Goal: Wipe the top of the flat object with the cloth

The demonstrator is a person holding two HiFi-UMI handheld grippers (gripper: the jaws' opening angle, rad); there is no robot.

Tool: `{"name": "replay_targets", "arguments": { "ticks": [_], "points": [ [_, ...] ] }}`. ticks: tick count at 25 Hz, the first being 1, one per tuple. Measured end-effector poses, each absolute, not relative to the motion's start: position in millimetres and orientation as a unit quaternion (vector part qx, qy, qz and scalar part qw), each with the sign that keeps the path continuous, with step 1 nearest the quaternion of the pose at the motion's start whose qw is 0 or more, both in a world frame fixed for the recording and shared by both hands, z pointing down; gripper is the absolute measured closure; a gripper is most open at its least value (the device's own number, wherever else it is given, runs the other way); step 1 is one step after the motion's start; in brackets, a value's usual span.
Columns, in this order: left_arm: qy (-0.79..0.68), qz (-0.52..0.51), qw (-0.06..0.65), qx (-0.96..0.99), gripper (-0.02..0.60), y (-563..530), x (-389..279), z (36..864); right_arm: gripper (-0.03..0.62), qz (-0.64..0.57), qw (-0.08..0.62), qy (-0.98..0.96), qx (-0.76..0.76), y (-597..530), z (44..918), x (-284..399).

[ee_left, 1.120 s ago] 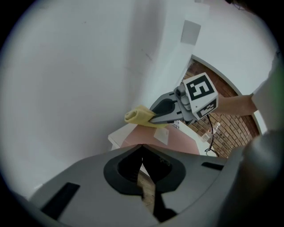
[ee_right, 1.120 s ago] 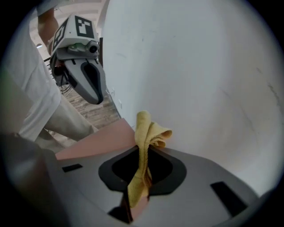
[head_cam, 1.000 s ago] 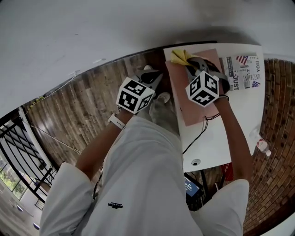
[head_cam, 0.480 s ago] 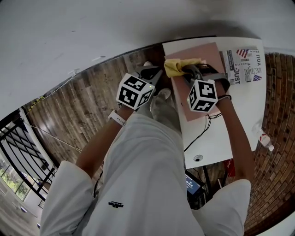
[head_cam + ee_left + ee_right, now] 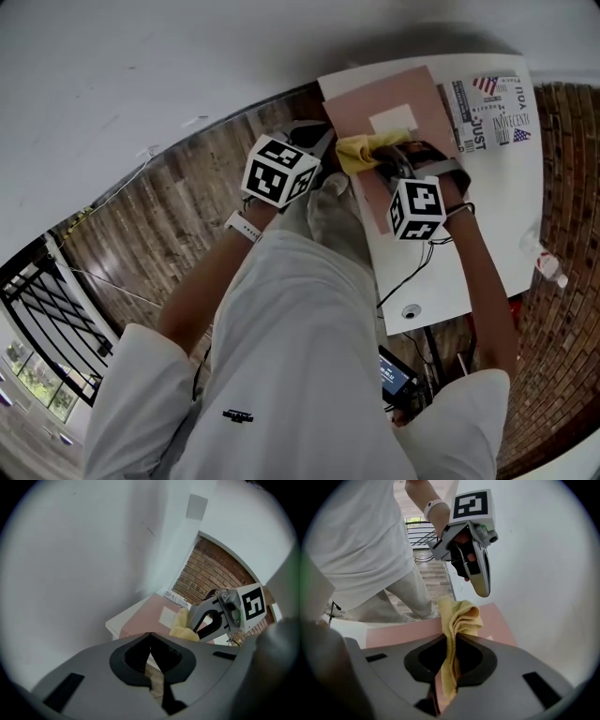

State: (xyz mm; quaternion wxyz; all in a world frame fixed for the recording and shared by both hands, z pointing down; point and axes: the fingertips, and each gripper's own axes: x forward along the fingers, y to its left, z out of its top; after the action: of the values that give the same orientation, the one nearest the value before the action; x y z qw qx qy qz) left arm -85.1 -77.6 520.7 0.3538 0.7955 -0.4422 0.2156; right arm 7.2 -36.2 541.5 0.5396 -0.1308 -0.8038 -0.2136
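- The right gripper (image 5: 384, 161) is clamped on a yellow cloth (image 5: 361, 150) — in the right gripper view the fabric runs up between the two jaws (image 5: 449, 677) and fans out in folds just beyond them.
- The cloth's bunched end lies on the flat object (image 5: 375, 98), a pale pink board, near the board's left edge as the head view shows it.
- The board lies flat on a white table (image 5: 497, 216), close to the table's far left corner, and it carries a small white rectangle (image 5: 392, 120) just beyond the cloth.
- To the right of the board, a printed sheet (image 5: 492, 117) with dark lettering lies on the table, touching or nearly touching the board's edge.
- The left gripper (image 5: 314, 141) hangs off the table's left side over the wooden floor (image 5: 169, 216), just beside the board but not touching it.
- In the left gripper view its jaws (image 5: 151, 667) are pressed together with nothing between them — only a thin slit shows at their meeting line.
- That same view looks across at the board (image 5: 150, 616), the yellow cloth (image 5: 183, 626) on it, and the right gripper above the cloth.
- The right gripper view shows the left gripper (image 5: 482, 590) held above the board's (image 5: 393, 634) far side, jaws pointing downward.
- A brick surface (image 5: 567, 187) borders the table on the right.
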Motion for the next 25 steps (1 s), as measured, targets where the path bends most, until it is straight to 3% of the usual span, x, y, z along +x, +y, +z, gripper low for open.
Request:
{"name": "replay_targets", "arguments": {
  "ticks": [20, 25],
  "points": [
    [-0.41, 0.291, 0.327, 0.8, 0.566, -88.1, -60.7, 549.5, 0.536, -0.14, 0.556, -0.813, -0.099, 29.4, 548.9, 80.1],
    [-0.406, 0.279, 0.347, 0.798, 0.566, -88.5, -61.2, 549.1, 0.537, -0.113, 0.557, -0.818, -0.089, 43.2, 548.7, 98.8]
  ]
}}
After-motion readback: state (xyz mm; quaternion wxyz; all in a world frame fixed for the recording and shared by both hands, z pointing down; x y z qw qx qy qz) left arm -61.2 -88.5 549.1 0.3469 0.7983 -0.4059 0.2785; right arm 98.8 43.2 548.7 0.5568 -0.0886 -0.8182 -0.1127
